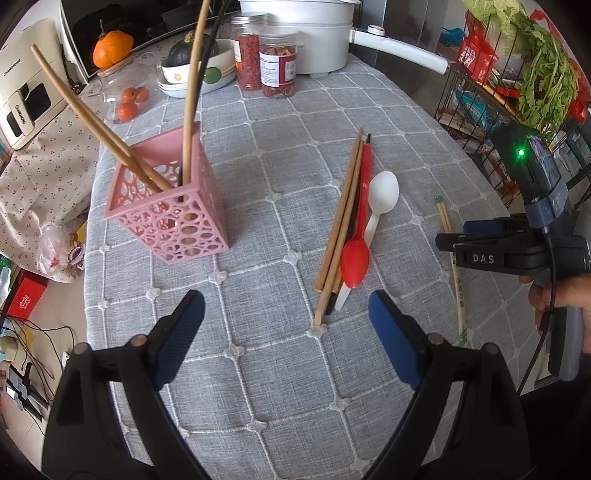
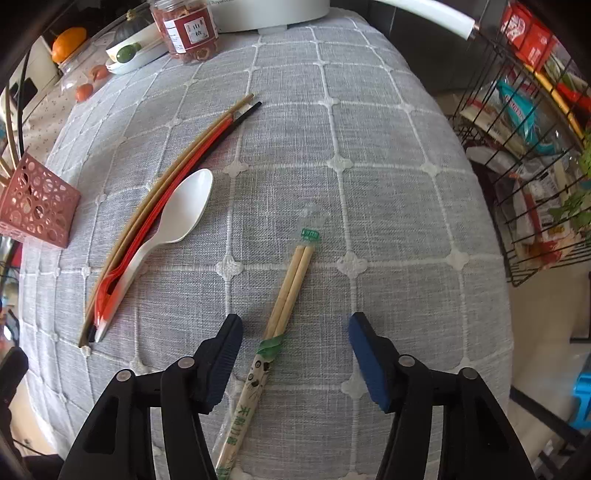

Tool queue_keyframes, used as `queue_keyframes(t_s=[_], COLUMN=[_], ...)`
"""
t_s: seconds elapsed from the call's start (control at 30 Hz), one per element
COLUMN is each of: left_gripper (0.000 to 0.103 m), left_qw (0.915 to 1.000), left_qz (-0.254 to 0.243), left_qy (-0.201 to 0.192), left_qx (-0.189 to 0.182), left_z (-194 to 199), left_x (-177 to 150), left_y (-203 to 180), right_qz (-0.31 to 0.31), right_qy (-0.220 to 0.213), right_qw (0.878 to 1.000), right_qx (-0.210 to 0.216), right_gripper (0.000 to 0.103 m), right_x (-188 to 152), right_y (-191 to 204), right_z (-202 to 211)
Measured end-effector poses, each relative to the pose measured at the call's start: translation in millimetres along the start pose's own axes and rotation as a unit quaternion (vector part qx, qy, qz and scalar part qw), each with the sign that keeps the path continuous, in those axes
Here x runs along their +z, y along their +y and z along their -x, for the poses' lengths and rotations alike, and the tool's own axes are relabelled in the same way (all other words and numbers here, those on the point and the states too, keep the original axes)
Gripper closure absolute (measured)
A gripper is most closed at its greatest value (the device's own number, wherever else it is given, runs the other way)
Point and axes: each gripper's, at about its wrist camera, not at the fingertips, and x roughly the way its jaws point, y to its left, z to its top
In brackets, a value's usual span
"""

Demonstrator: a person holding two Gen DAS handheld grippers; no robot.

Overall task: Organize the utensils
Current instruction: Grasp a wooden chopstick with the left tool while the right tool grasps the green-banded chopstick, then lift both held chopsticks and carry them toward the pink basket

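Note:
A pink perforated holder (image 1: pixel 173 210) stands on the grey tablecloth at left, with several chopsticks (image 1: pixel 99 122) standing in it. To its right lie wooden chopsticks (image 1: pixel 341 225), a red spoon (image 1: pixel 355 260) and a white spoon (image 1: pixel 382 195) in a bundle. My left gripper (image 1: pixel 286 310) is open and empty, hovering in front of them. My right gripper (image 2: pixel 295 332) is open, its jaws either side of a wrapped pair of disposable chopsticks (image 2: pixel 284 299) lying on the cloth. The holder (image 2: pixel 35 203) and white spoon (image 2: pixel 184 210) show at left in the right wrist view.
Two jars (image 1: pixel 277 66), a white pot (image 1: pixel 314 33), a bowl (image 1: pixel 207 70) and small oranges (image 1: pixel 129 107) stand at the table's back. A wire rack (image 1: pixel 517 92) with greens and packets stands off the right edge. The right gripper body (image 1: pixel 517 254) shows at right.

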Motion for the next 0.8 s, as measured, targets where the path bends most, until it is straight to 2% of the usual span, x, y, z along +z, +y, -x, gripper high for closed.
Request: queue_keyframes(t_s=[0.03,0.07,0.1,0.2,0.23,0.27,0.3,0.33,0.37,0.5,0.8], left_gripper=[0.013,0.013,0.013,0.025,0.036,0.051,0.059,0.074,0.082,0.090,0.095], left_qw=[1.0000,1.0000,0.9999,0.9996,0.9993,0.9990,0.9987,0.9985,0.9983,0.9985,0.9971], left_qz=[-0.002,-0.003,-0.006,-0.027,-0.035,-0.042,-0.048,-0.052,-0.054,-0.032,0.000], left_qy=[0.000,-0.001,-0.001,-0.003,-0.002,-0.001,0.001,0.005,0.011,0.031,0.065], left_qx=[-0.004,-0.008,-0.012,-0.012,-0.011,-0.013,-0.016,-0.018,-0.018,-0.031,-0.040], left_z=[-1,-2,-3,-9,-11,-14,-19,-24,-31,-60,-119], left_x=[2,5,8,20,25,30,35,41,46,70,116], left_y=[-3,-6,-10,-24,-28,-31,-35,-37,-40,-40,-52], right_qz=[0.009,0.018,0.027,0.028,0.025,0.020,0.012,0.006,0.001,-0.007,-0.037], right_qy=[-0.002,-0.004,-0.003,0.006,0.002,-0.008,-0.019,-0.028,-0.037,-0.057,-0.065], right_qw=[1.000,1.000,1.000,0.999,0.999,0.999,0.999,0.998,0.998,0.996,0.991], right_qx=[-0.005,0.002,0.007,0.029,0.033,0.037,0.045,0.052,0.059,0.070,0.107], right_gripper=[0.063,0.070,0.084,0.097,0.098,0.098,0.098,0.098,0.098,0.098,0.098], right_x=[-1,-2,-3,-2,-1,3,4,7,8,11,20], right_y=[2,4,6,4,2,-1,-5,-8,-11,-20,-42], right_z=[0,1,2,4,8,14,20,26,32,44,45])
